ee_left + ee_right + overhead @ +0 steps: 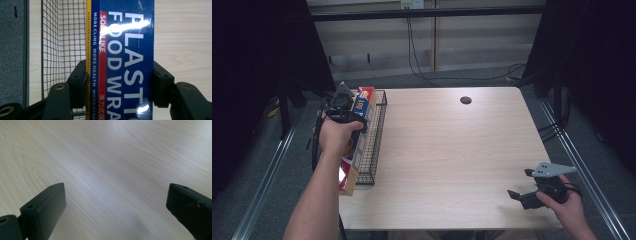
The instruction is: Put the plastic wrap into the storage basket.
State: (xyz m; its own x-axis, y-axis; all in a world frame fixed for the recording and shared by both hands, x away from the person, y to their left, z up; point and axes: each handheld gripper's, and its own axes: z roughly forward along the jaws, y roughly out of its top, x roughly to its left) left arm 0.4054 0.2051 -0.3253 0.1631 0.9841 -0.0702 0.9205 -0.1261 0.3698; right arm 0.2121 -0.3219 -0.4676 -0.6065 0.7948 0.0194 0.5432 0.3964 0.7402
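A long blue and red box of plastic food wrap (363,100) lies lengthwise along the black wire basket (376,140) at the table's left edge, and its near end sticks out past the basket's front. My left gripper (355,120) is shut on the box across its width. In the left gripper view both pads press the sides of the box (125,50), with the basket mesh (65,37) behind it on the left. Near the front right corner my right gripper (519,184) rests low over bare wood. Its jaws (116,202) stand wide open with nothing between them.
A light wooden table (452,150) has a small dark round hole (465,100) near its far edge. Black curtains hang at both sides, cables trail on the floor beyond the table, and metal rails run along the floor left and right.
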